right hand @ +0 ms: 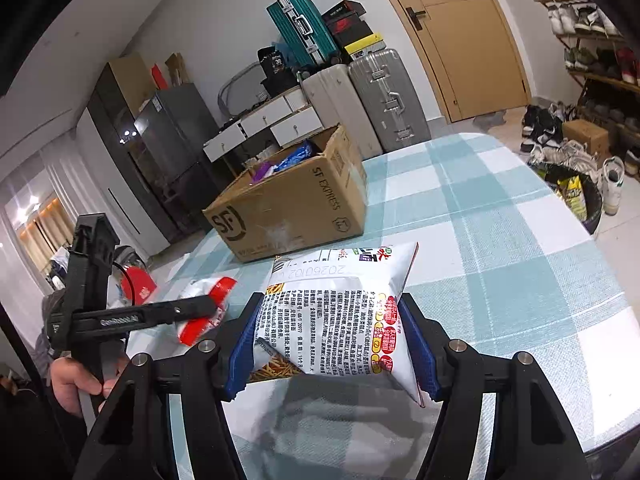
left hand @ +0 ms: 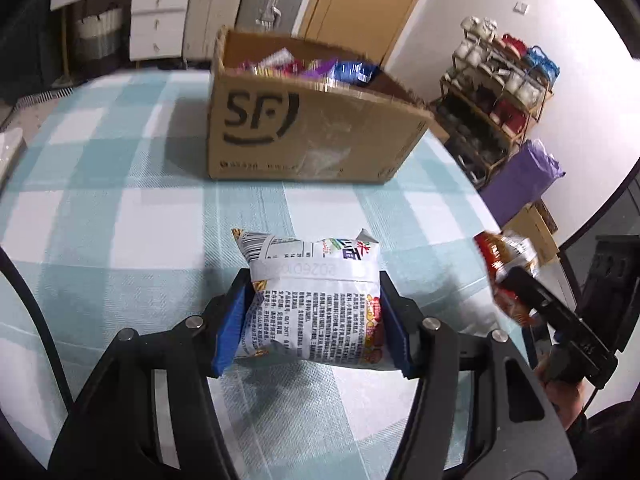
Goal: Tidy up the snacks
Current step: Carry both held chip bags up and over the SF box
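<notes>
each tool grips a white snack bag above the checked worktop (left hand: 100, 208): left tool (left hand: 314, 312) on its bag (left hand: 312, 300), right tool (right hand: 332, 340) on its bag (right hand: 340, 312). the cardboard box (left hand: 304, 132) sits ahead, already holding snacks. puffy bags may slip, or burst if squeezed.

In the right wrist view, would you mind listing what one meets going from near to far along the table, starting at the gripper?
Right gripper → white snack bag clamped between its fingers → SF cardboard box with snacks inside → white drawers beyond the table → suitcases against the wall.
</notes>
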The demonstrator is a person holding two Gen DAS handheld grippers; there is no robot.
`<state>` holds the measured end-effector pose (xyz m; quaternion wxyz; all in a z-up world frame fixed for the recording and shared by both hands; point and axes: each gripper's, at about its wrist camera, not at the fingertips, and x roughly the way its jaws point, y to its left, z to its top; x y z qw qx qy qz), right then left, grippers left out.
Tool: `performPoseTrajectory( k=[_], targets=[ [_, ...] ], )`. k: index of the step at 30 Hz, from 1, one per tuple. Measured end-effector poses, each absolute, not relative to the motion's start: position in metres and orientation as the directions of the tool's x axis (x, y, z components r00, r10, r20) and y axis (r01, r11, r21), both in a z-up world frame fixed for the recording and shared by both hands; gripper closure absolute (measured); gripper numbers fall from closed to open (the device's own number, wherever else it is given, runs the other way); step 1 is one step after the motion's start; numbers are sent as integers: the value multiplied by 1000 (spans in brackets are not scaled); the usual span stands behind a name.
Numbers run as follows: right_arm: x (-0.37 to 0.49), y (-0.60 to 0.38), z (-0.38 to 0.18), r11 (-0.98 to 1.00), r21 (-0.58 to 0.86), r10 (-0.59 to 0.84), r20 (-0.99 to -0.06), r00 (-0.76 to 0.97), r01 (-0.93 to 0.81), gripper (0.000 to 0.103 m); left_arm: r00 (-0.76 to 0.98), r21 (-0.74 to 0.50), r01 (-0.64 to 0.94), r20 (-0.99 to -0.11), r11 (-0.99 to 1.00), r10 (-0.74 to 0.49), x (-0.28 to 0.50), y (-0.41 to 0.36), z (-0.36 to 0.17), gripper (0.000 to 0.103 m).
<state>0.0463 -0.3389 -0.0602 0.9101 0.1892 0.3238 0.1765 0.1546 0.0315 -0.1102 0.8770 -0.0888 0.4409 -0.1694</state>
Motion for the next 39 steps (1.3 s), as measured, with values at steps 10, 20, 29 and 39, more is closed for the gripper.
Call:
performPoseTrajectory(
  k=[10, 20, 29, 39],
  targets=[
    [49, -313, -5, 839, 453, 509, -456, 730, -302, 37, 649, -231, 172, -705, 958, -287, 133, 47, -49, 46],
    [69, -287, 75, 800, 420, 585, -387, 712, -429, 37, 737, -170, 137, -640, 976, -215, 129, 61, 29, 46],
    [98, -277, 149, 778, 392, 619, -339, 709, -491, 37, 777, -117, 161, -598, 980, -199, 137, 63, 99, 46],
    [166, -272, 209, 784, 404, 609, -355, 710, -471, 37, 767, -175, 193, -587, 965, -260, 192, 61, 171, 45]
  ],
)
